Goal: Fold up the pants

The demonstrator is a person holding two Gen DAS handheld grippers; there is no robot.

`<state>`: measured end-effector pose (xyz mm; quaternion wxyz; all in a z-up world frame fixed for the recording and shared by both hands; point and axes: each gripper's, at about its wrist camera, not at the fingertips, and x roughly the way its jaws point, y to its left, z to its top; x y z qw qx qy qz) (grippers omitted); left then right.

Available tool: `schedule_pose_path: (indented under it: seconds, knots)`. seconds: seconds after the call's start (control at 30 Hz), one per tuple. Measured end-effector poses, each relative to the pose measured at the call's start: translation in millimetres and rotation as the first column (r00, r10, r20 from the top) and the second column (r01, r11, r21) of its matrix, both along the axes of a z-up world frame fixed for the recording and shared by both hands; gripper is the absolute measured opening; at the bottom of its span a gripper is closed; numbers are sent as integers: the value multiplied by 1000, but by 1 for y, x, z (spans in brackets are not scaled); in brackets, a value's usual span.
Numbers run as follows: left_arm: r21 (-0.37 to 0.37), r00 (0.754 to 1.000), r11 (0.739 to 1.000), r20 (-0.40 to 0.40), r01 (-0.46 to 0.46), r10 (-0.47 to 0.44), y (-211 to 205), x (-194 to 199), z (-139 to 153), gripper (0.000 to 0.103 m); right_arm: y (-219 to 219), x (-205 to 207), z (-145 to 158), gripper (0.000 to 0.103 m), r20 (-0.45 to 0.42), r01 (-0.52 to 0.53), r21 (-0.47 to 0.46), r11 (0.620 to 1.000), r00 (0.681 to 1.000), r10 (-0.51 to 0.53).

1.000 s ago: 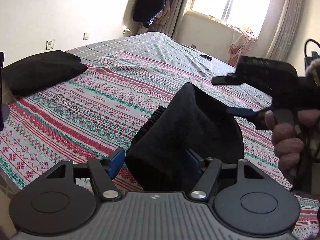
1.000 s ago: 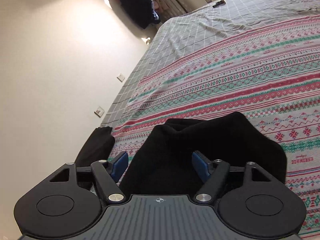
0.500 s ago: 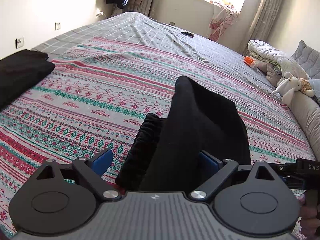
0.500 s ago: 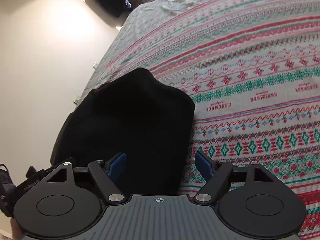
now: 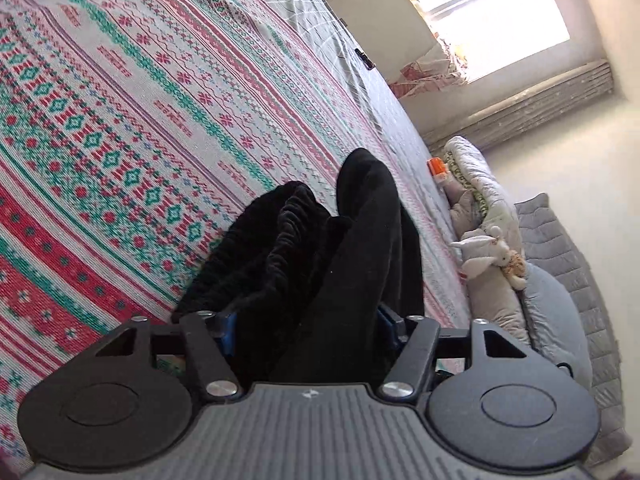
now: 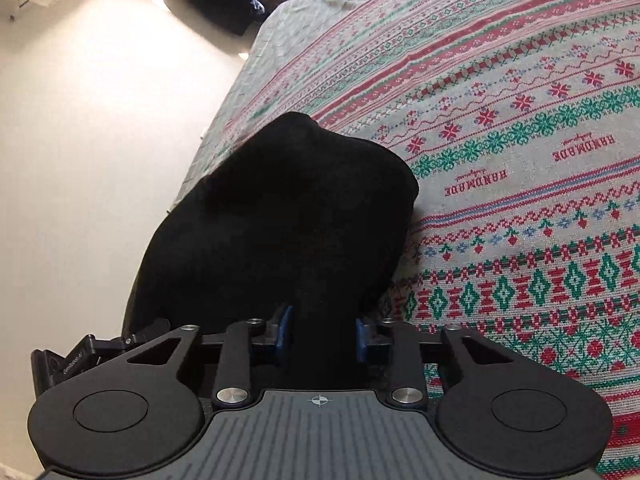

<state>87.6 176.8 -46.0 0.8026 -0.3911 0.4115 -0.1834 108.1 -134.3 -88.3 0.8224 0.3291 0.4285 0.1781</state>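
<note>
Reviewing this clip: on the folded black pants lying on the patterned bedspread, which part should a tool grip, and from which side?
Grip the black pants at the near edge of the bundle, coming in low from the person's side across the bedspread. There the layers bunch thick: the gathered waistband and smooth leg fold lie together. Both the left tool and right tool are closing there, cloth between their jaws.

We are in a home bedroom: a bed [image 5: 120, 128] with patterned blanket, stuffed rabbit [image 5: 480, 252], curtained window [image 5: 500, 8].
</note>
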Motion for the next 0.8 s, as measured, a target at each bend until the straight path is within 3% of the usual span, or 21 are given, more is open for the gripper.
schedule_pose_path:
  seconds: [0.17,0.37,0.43,0.5,0.53,0.6,0.7,0.77,0.8]
  knots:
    - [-43,999,999,33,0,1,-20,0,5,65,-12,2,31,19,88,42,12,999,995,-43]
    - [-57,990,997,130,61,-53,-76,15,20,61,-45,5,73,19,230,133,-63,989,966,-115]
    - [-12,993,999,106,46,-45,-91,23,18,63,-60,8,80,22,246,170,-104,980,959,-141]
    - [114,996,993,79,21,-30,-105,29,17,70,-66,16,76,28,216,208,-202,957,963,-164]
    - [173,995,985,94,8,-25,-113,30,18,76,-68,17,70,32,194,235,-246,940,962,-189]
    - [216,992,976,120,6,-32,-122,31,25,76,-69,16,65,34,174,252,-305,918,963,-207]
    - [294,982,955,186,-32,-24,-129,24,44,76,-71,8,70,46,166,217,-281,935,970,-175]
    - [332,969,941,245,-69,-15,-128,17,59,76,-68,-2,79,63,201,203,-266,942,968,-151]
    - [338,962,937,272,-84,-12,-127,14,65,76,-65,-6,83,63,212,191,-269,944,968,-136]
